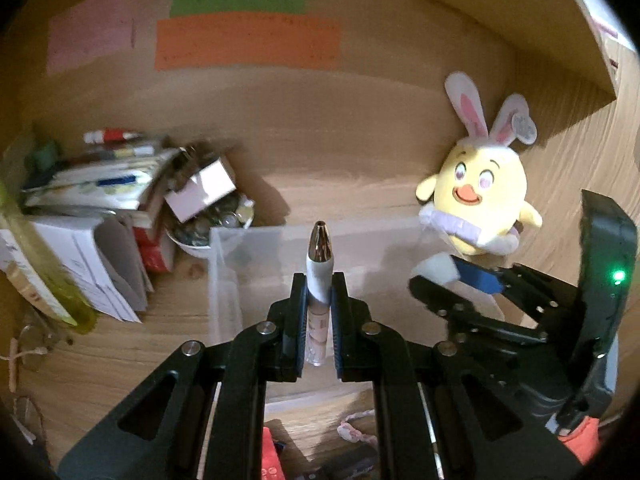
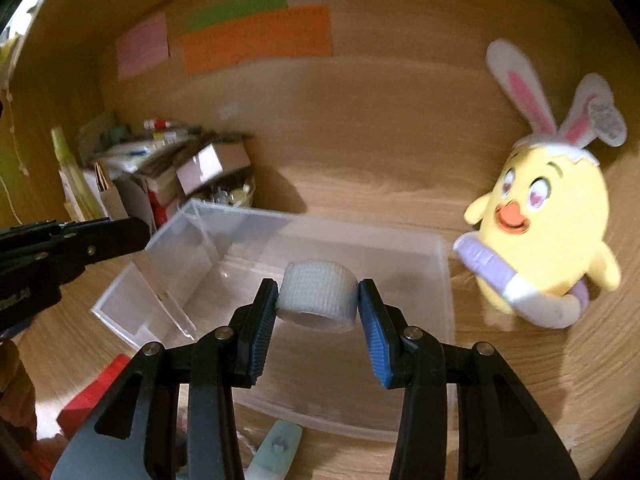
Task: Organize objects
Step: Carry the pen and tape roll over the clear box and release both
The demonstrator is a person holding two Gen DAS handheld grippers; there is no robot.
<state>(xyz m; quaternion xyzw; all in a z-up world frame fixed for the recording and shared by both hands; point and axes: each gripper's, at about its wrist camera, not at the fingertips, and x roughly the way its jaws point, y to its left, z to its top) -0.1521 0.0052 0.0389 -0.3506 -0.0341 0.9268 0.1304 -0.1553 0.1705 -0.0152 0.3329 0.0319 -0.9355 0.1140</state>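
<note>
The slim white pen-shaped trimmer with the rose-gold metal tip (image 1: 319, 264) sits clamped between the pads of the left gripper (image 1: 319, 286), tip poking out past the fingertips and aimed at the clear plastic storage box (image 1: 224, 276) just beyond. So that claw is pinched narrow, holding the thing by its middle.

Over on the other side, the white roll of woven bandage tape (image 2: 318, 296) is squeezed between the blue ribbed pads of the right gripper (image 2: 319, 294), jaws only partly apart because the roll fills the gap. The roll hangs over the open box (image 2: 446, 280), roughly above its middle.

Around all that: a yellow chick plush with white-and-pink bunny ears (image 2: 548, 224) just right of the box on the wooden desk (image 2: 400, 184), a messy stack of books and small cartons (image 1: 104, 196) to the left, and pink, green and orange paper sheets (image 2: 256, 36) stuck on the back panel.
</note>
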